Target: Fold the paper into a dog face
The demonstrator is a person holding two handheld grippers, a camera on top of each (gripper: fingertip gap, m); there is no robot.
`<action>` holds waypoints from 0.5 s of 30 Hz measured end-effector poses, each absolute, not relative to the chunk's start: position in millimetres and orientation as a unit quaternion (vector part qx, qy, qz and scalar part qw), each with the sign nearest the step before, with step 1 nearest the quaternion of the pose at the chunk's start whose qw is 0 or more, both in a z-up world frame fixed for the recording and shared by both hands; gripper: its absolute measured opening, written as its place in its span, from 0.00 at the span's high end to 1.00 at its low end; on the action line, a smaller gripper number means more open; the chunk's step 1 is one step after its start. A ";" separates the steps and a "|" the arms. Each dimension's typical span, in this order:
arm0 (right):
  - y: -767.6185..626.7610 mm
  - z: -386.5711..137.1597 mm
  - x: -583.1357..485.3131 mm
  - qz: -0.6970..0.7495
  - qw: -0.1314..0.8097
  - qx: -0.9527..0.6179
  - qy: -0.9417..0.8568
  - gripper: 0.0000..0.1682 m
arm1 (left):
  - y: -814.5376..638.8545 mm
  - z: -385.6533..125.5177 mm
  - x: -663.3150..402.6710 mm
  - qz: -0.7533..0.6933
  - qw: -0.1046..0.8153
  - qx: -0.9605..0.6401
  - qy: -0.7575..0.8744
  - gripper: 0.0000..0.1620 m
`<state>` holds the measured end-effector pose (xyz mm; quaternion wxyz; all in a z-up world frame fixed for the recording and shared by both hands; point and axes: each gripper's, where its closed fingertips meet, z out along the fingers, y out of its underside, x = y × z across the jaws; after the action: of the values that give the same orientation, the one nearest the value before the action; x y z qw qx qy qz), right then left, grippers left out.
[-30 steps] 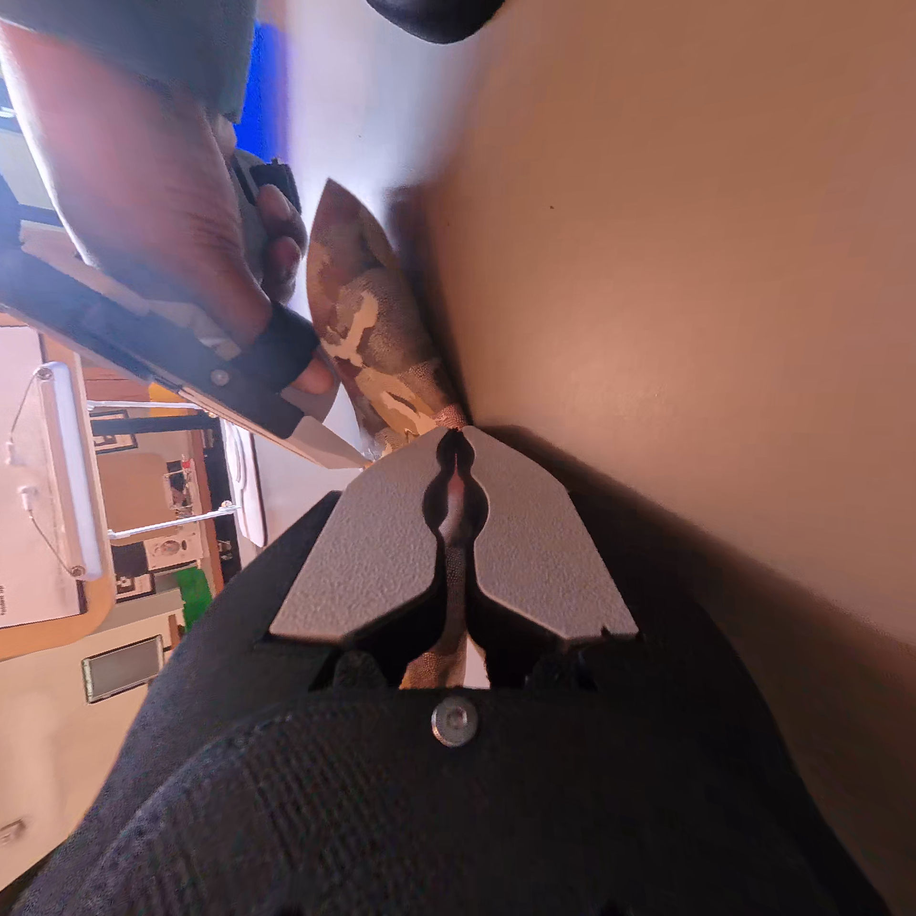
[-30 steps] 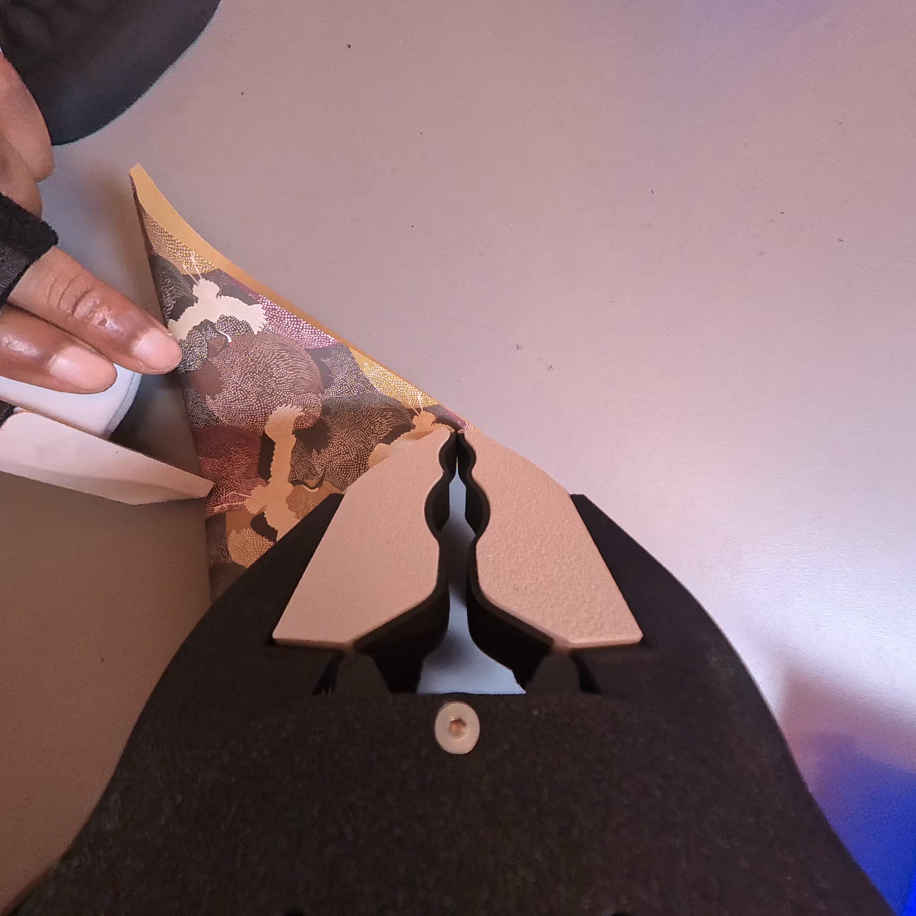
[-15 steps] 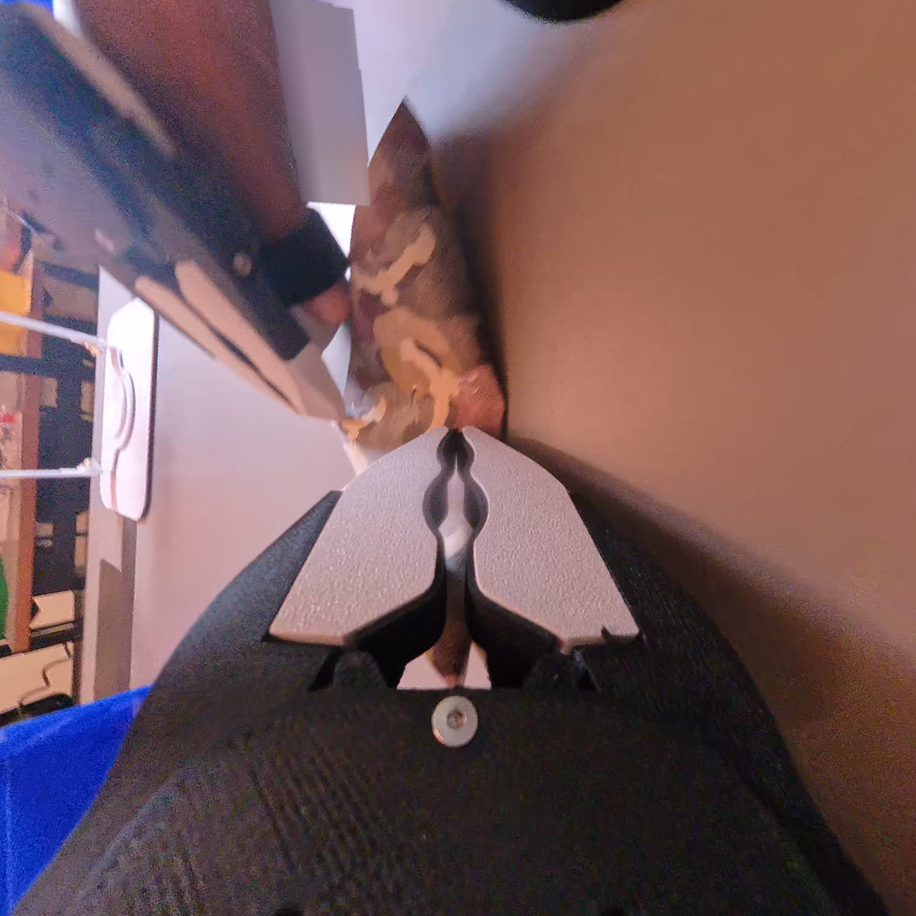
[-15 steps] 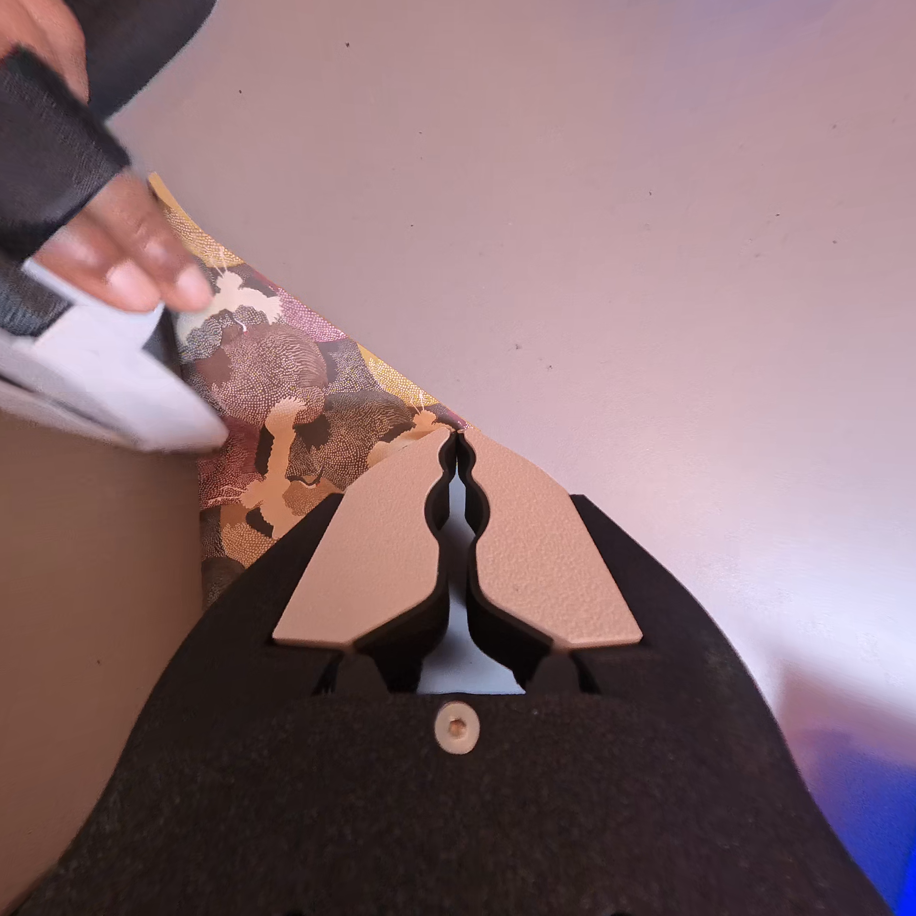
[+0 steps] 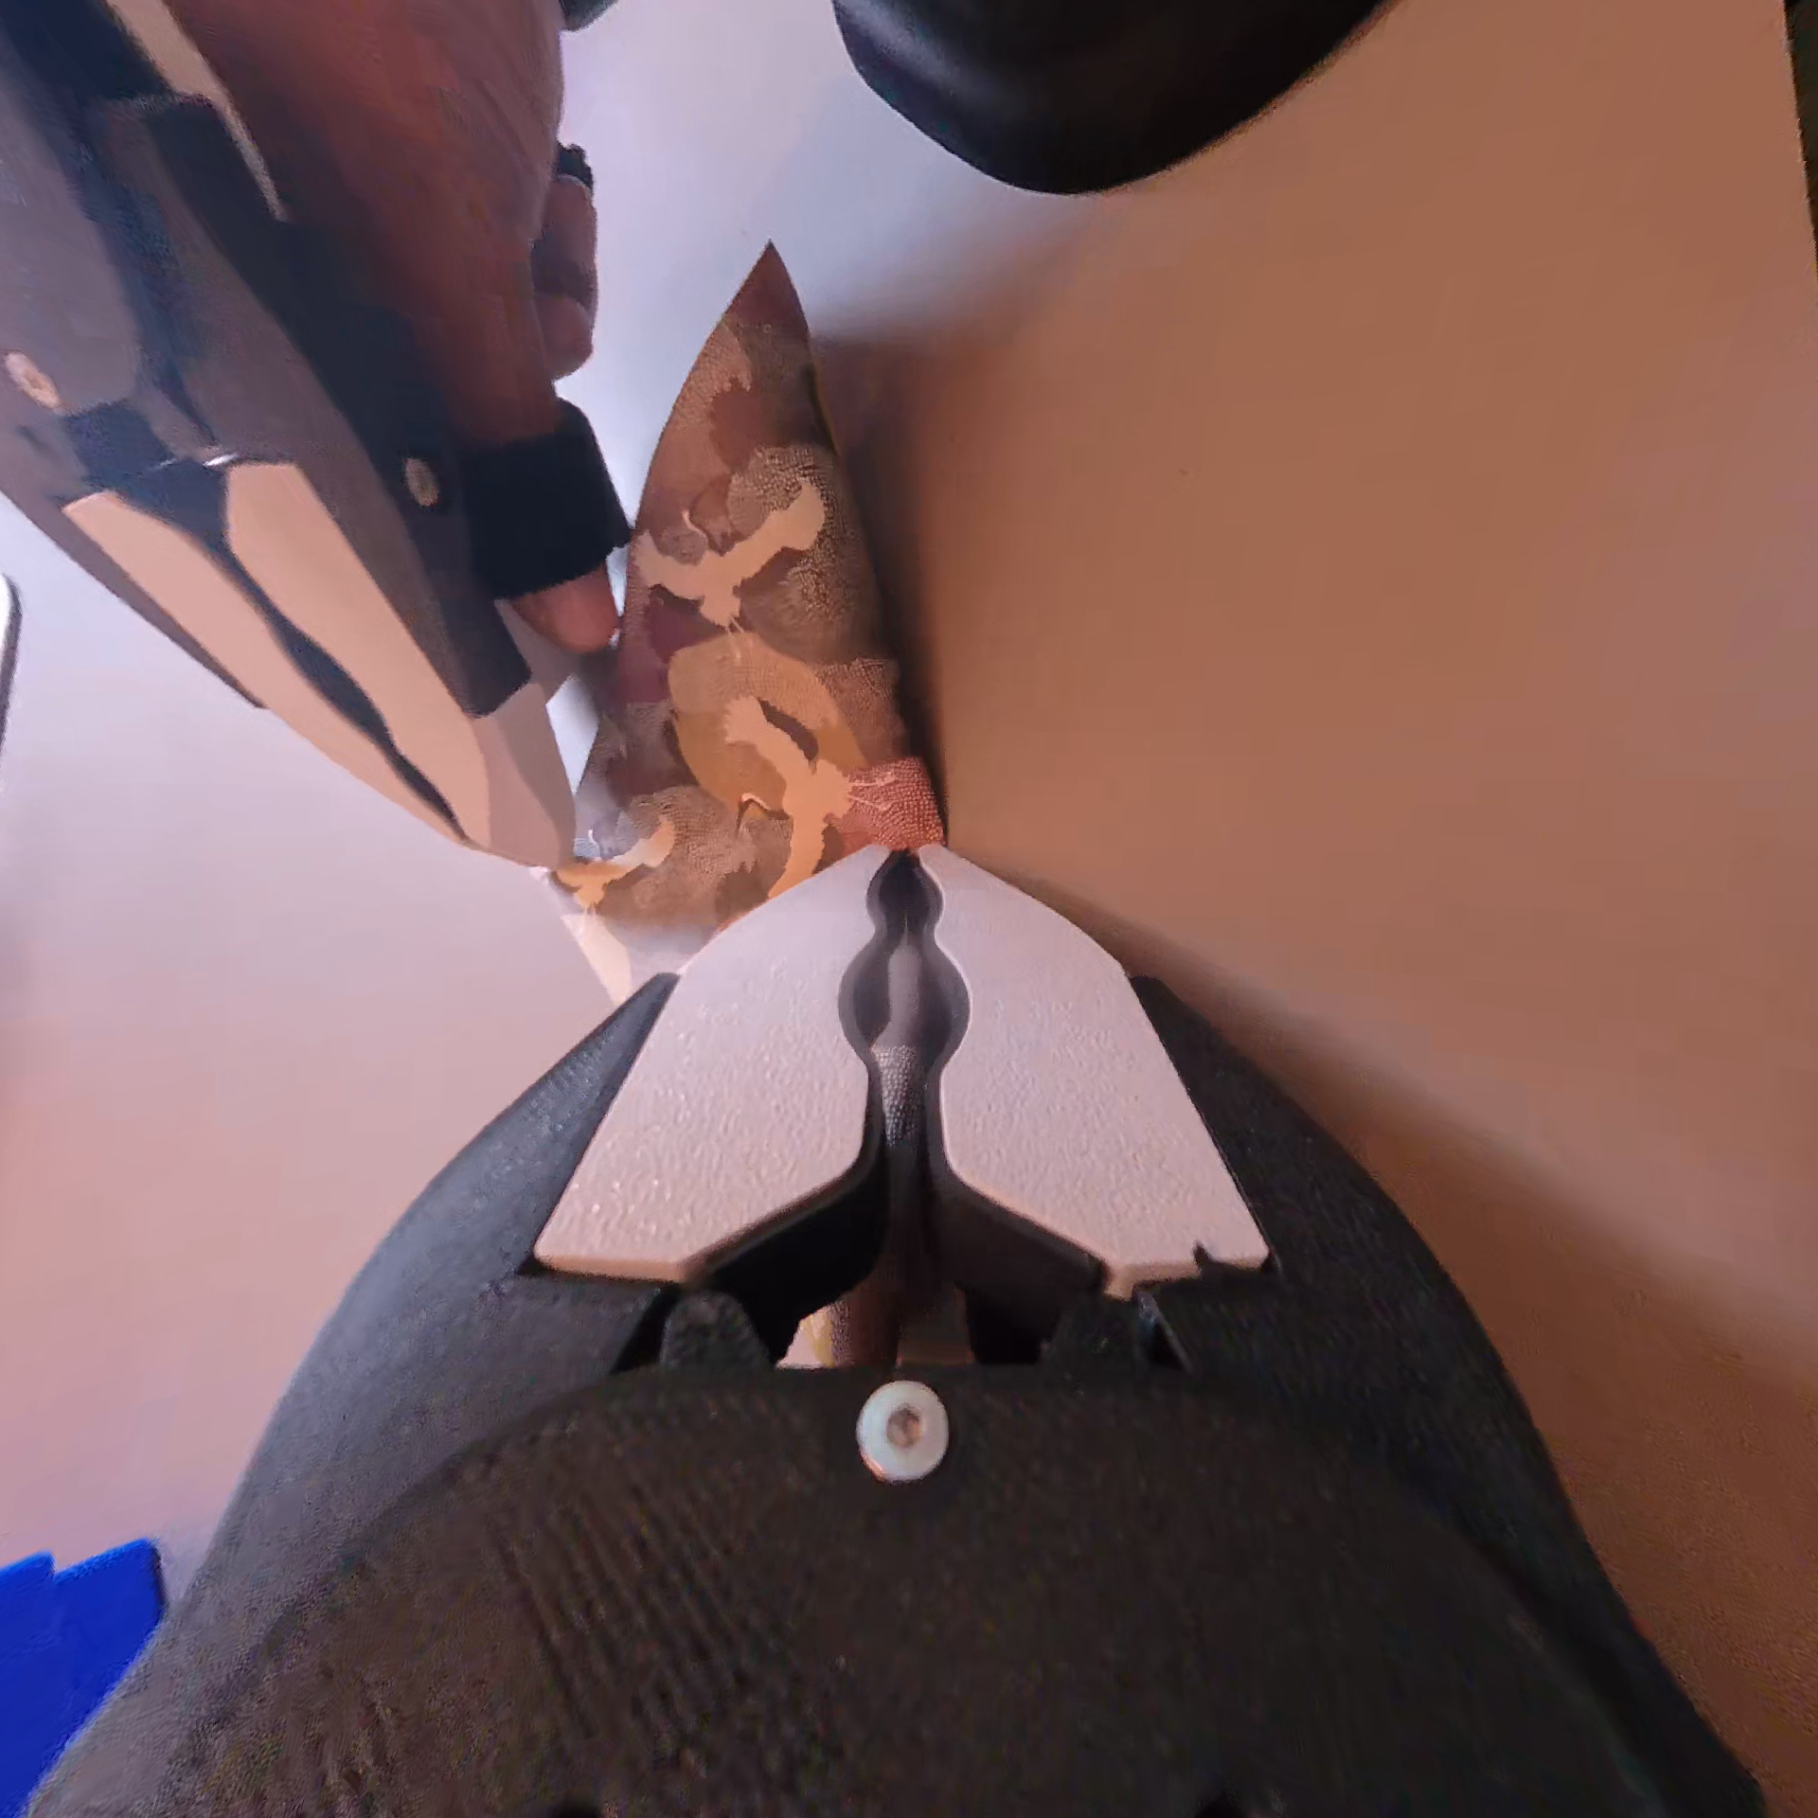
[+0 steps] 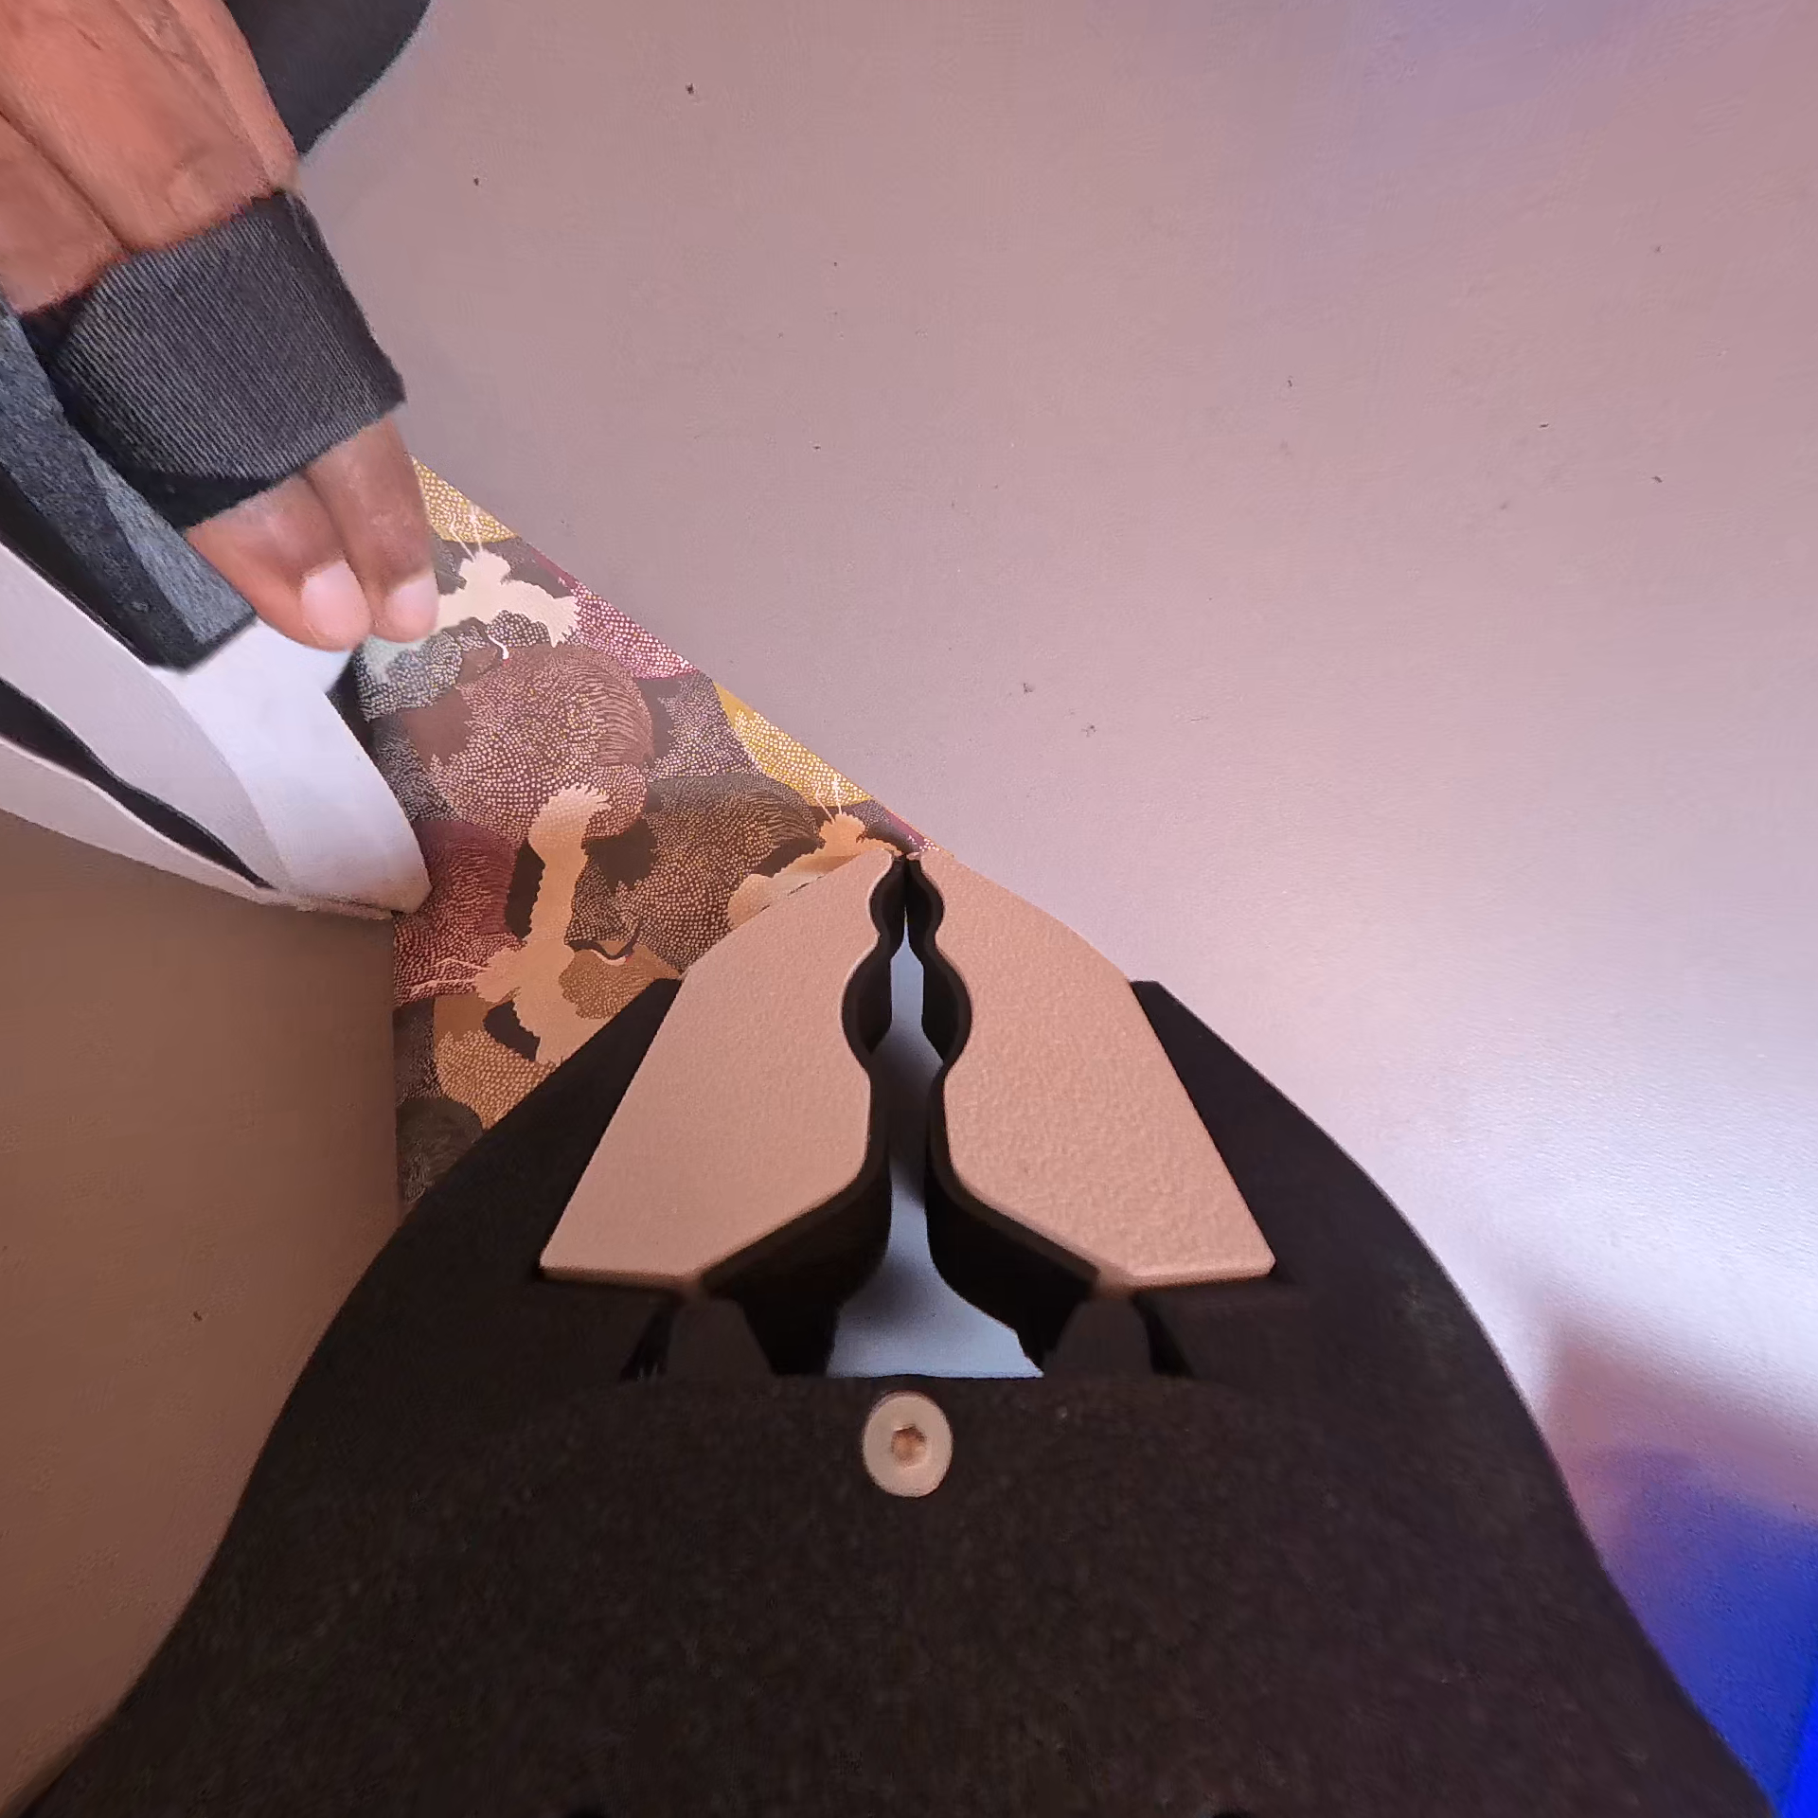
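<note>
A: Since a second ago, your left gripper point(image 5: 903, 858) has swung; your hand point(image 6: 325, 551) now sits over the paper point(image 6: 551, 787).

B: Grip?

A: Your left's tips are pinched on the paper's corner, a strip running back between the fingers. Your right gripper point(image 6: 903, 861) is closed too, tips at the paper's edge; can't tell if it holds any.

B: Paper?

A: Patterned side up, flap lifted off the table point(image 6: 1181, 443), its plain side point(image 5: 1377, 689) filling the left view's right half.
</note>
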<state>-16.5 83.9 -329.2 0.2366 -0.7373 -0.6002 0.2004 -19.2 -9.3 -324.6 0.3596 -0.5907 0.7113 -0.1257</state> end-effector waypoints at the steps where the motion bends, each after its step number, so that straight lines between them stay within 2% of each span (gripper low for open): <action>1: 83.8 -329.2 -16.5 0.200 0.237 -0.737 -0.600 1.00 | -9.6 -325.9 -18.3 -0.128 0.355 -0.590 0.714 1.00; 15: 83.9 -329.2 -15.1 0.197 0.236 -0.734 -0.606 1.00 | -3.8 -327.0 -42.9 -0.127 0.323 -0.603 0.718 1.00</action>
<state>-15.1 83.9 -329.2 0.2358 -0.7336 -0.6060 0.1973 -42.9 -3.8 -327.0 0.3227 -0.6031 0.7184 -0.1267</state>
